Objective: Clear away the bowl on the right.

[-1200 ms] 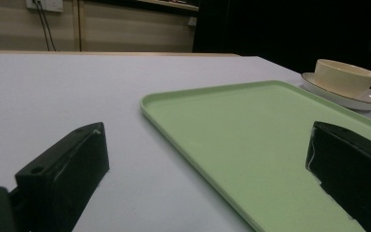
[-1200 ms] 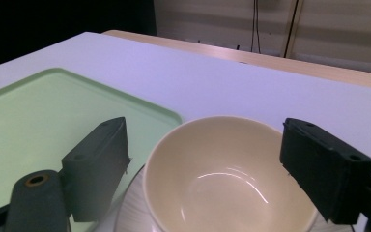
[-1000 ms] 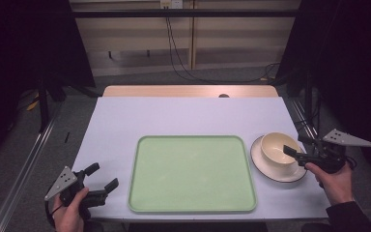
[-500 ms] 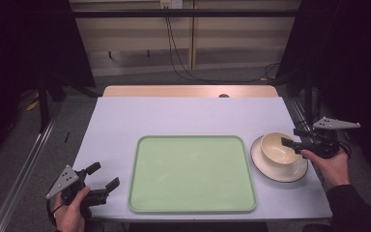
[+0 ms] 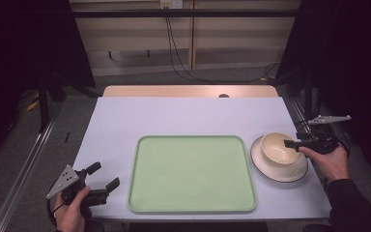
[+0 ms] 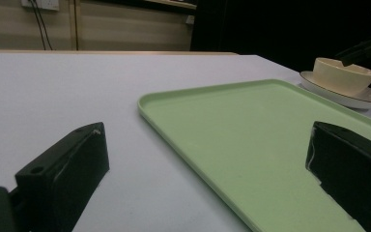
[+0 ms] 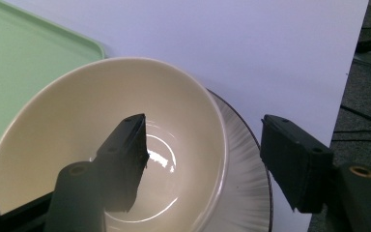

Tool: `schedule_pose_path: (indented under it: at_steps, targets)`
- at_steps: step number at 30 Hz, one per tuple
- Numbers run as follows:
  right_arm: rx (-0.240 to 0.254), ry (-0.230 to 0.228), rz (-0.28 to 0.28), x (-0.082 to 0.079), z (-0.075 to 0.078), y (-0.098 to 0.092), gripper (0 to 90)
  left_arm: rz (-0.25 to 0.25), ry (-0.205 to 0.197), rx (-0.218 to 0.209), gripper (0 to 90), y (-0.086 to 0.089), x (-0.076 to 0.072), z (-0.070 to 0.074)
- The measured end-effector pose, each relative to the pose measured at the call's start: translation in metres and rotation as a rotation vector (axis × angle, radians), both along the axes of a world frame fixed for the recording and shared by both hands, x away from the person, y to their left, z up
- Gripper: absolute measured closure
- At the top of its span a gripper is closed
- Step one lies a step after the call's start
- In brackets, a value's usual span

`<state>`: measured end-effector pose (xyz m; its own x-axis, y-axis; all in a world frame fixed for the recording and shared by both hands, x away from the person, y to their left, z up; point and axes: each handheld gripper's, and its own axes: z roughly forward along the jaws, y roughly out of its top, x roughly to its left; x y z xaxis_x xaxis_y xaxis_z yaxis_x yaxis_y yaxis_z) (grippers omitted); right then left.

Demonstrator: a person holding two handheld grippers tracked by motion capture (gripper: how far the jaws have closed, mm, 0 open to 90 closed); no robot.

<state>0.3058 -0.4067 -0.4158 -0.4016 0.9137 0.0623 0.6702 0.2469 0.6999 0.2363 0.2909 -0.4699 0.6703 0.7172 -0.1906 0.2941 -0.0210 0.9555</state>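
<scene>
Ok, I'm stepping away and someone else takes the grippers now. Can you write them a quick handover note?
Right gripper: open, jaws straddling the near wall of the bowl, one jaw inside, one outside; not yet closed.
Left gripper: open, holding nothing, at the table's near left corner beside the tray.
The bowl sits on the plate, right of the tray. The tray is bare.
Done: the right gripper is in place at the rim.
Left, probably: close on the rim, lift the bowl, likely move it to the tray.

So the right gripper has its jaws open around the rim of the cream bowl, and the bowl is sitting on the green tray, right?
Not quite. The right gripper does straddle the cream bowl rim with open jaws, but the bowl sits on a white plate beside the green tray, as the high view shows.
</scene>
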Motion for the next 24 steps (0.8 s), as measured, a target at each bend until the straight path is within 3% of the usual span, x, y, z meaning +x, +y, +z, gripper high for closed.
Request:
schedule_pose_path:
  at_steps: [3,4,7,15,17,18,20,24]
  targets:
    - [-0.017,0.024,-0.033,0.001,-0.004,-0.002,38.5,-0.004,0.001,0.007,1.4,0.001,0.000,0.000]
    - [-0.001,0.041,-0.043,0.001,-0.007,-0.002,40.1,0.008,0.004,-0.014,1.4,-0.001,0.000,0.000]
    - [-0.015,0.079,-0.042,0.003,-0.012,-0.003,45.3,0.002,0.002,-0.001,1.4,0.000,0.000,0.000]
    - [0.001,0.155,-0.014,0.005,-0.022,-0.007,59.7,-0.010,0.001,0.010,1.4,0.001,0.000,0.000]
    - [0.029,0.159,-0.002,0.005,-0.025,-0.007,61.6,0.000,0.001,0.000,1.4,0.000,0.000,0.000]
    - [0.022,0.172,0.012,0.006,-0.024,-0.007,63.1,-0.003,0.001,0.008,1.4,0.000,0.000,0.000]
    - [0.010,0.155,0.020,0.006,-0.024,-0.006,67.2,-0.003,0.000,0.016,1.4,0.001,0.000,0.000]
    - [0.010,0.189,0.012,0.007,-0.023,-0.003,73.1,-0.003,0.001,0.008,1.4,0.000,0.000,0.000]
